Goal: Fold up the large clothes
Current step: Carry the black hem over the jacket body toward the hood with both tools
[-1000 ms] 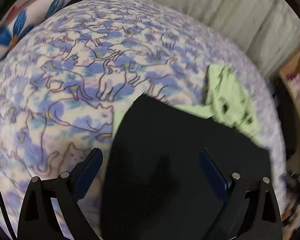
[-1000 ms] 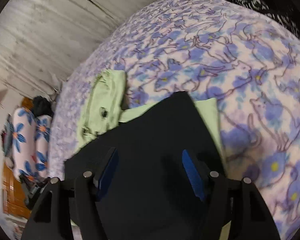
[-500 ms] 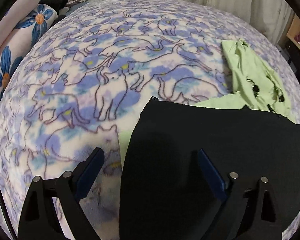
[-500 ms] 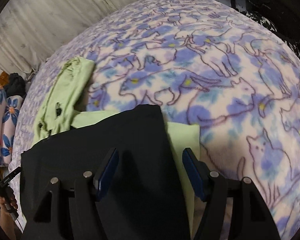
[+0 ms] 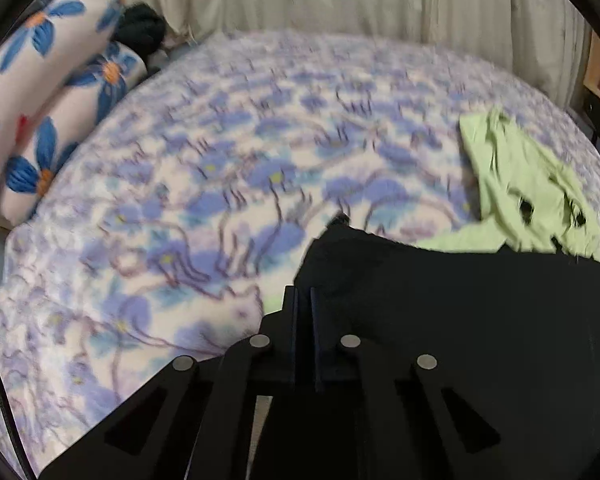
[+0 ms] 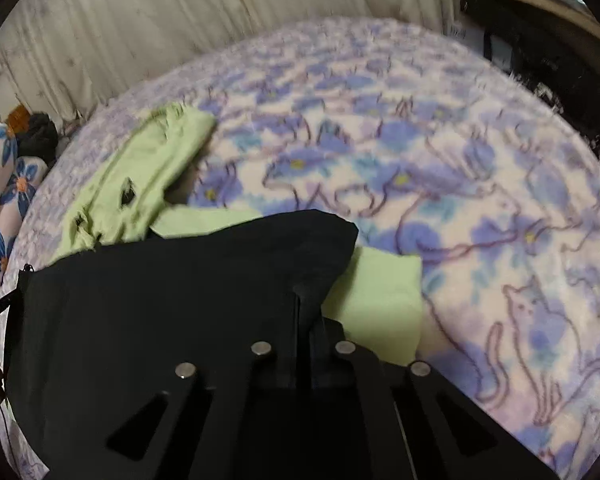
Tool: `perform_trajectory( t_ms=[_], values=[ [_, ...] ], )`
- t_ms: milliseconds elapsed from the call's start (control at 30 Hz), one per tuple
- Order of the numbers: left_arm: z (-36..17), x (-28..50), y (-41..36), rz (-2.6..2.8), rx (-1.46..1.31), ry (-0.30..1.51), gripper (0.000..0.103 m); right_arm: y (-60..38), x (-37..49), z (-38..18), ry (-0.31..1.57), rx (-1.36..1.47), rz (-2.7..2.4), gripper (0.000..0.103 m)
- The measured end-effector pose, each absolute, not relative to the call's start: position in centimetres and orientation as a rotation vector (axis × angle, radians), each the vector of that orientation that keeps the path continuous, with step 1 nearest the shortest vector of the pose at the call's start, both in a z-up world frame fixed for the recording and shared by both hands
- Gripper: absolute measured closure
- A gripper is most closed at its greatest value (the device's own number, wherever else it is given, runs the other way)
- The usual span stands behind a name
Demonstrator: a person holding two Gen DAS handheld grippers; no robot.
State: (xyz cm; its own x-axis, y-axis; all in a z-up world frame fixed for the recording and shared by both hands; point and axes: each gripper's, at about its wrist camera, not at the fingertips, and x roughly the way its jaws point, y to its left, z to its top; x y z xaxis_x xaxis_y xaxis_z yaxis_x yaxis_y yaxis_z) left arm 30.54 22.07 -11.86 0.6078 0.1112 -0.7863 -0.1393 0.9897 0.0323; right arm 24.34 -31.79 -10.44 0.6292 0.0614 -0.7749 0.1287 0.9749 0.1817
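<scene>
2 wrist views, close, angled down; both share bed (image 5: 228,184), seemingly blurred.

We see soft, dim indoor light, motion blur smearing the blanket (image 5: 228,184) print, heavy fisheye bending, dark corners.

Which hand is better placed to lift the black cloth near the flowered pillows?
Left, probably: left tool is shut on the black cloth's edge facing the flowered pillows; right tool pinches the opposite edge.

Home bedroom: blanketed bed (image 5: 220,184), floral pillows (image 5: 52,80), curtain (image 6: 140,32).
</scene>
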Motion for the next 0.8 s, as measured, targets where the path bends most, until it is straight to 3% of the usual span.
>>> perform_trajectory(
  t_ms=[167, 367, 467, 500, 533, 600, 767, 800],
  values=[
    [-9.3, 31.1, 21.5, 0.21, -0.011, 0.834, 0.103, -33.7, 24.5, -7.4, 0.781, 0.296, -0.107, 0.101],
    [-12.9, 33.7, 21.4, 0.162, -0.092, 0.98, 0.101, -32.6, 27.9, -9.9, 0.872, 0.225, -0.121, 0.101],
    [-14.4, 34.2, 21.8, 0.116, -0.148, 1.033, 0.082, -33.1, 27.8, -11.0, 0.896, 0.267, -0.103, 0.101],
    [-14.3, 34.2, 22.0, 0.08, -0.162, 1.022, 0.068, -33.3, 27.7, -11.3, 0.9, 0.284, -0.093, 0.1],
    [-14.4, 34.2, 22.1, 0.049, -0.163, 1.022, 0.046, -33.8, 27.6, -11.5, 0.909, 0.315, -0.079, 0.099],
    [-14.3, 34.2, 22.1, 0.029, -0.138, 1.014, 0.027, -34.3, 27.5, -11.9, 0.923, 0.355, -0.065, 0.097],
    [-15.3, 35.0, 22.1, -0.006, -0.098, 1.048, 0.026, -34.8, 27.5, -13.0, 0.942, 0.404, -0.044, 0.097],
    [-15.7, 35.2, 22.2, -0.023, -0.113, 1.054, 0.035, -34.6, 27.6, -13.2, 0.946, 0.4, -0.043, 0.097]
  ],
)
